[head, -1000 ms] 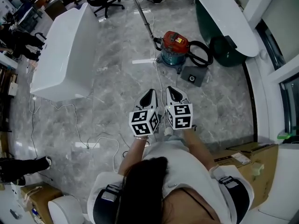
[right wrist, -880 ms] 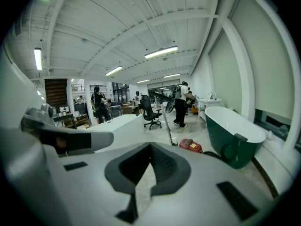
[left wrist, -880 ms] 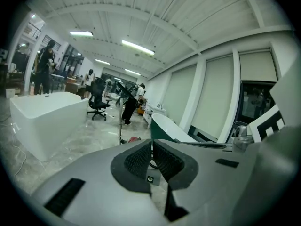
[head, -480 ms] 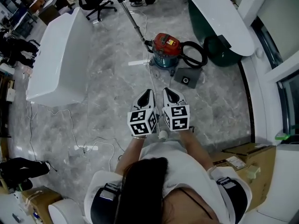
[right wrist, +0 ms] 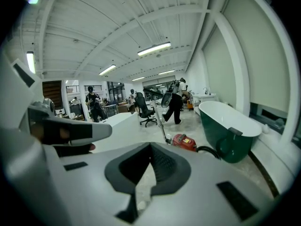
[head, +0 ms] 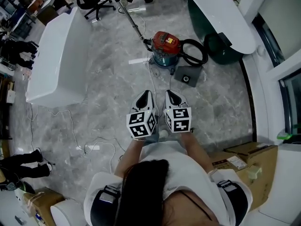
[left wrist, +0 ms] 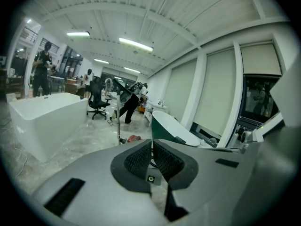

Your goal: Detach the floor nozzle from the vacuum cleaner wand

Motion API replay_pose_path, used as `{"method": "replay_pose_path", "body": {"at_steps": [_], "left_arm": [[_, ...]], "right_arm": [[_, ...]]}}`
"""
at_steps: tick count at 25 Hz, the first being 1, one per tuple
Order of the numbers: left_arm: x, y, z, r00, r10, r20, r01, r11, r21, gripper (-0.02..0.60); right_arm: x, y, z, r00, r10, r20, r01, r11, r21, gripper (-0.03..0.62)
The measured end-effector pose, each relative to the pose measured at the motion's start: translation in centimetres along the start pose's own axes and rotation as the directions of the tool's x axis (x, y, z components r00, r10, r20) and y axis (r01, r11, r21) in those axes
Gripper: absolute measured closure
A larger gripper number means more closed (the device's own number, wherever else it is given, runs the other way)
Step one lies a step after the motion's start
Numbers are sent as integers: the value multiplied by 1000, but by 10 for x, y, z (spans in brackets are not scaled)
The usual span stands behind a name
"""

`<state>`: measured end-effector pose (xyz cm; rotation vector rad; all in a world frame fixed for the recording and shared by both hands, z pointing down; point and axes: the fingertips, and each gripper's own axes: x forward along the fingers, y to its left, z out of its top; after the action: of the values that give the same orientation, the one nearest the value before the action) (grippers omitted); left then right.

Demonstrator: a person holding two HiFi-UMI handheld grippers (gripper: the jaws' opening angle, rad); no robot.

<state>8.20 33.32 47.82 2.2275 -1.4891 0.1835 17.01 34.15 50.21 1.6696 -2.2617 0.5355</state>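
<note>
A grey marble floor point(head: 108, 79) fills a showroom-like space, and the red vacuum canister point(head: 164, 44) standing on it serves as the landmark. A white bathtub point(head: 56, 55) lies well to the canister's left and a green one point(head: 221, 18) to its right. A black hose point(head: 195, 51) coils just beside the canister on the right, and a dark square piece point(head: 186, 76) lies on the floor on the canister's near right.

The wand point(head: 134, 25) rises from the canister's left side and slants away from the person. A grey piece at its far end point(right wrist: 167, 99) is probably the floor nozzle, and it looks still attached.

The left gripper point(head: 146, 94) and the right gripper point(head: 170, 94) are held side by side, well short of the canister on the person's side. Both point towards it. On each, the jaws are pressed together with nothing between them.

By my reading the task has not begun. The whole approach to the wand is still to come, then a hold on wand and nozzle, then pulling them apart.
</note>
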Motion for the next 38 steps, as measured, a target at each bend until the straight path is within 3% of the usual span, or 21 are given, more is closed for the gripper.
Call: {"method": "replay_pose_path", "body": {"at_steps": [16, 38], "left_arm": [[50, 27, 4, 999, -15, -36, 16, 1000, 19, 566], [149, 145, 75, 998, 56, -39, -57, 998, -28, 566]], "right_arm": [[52, -14, 12, 999, -45, -25, 44, 999, -26, 579], [218, 17, 88, 998, 13, -66, -19, 996, -85, 579]]}}
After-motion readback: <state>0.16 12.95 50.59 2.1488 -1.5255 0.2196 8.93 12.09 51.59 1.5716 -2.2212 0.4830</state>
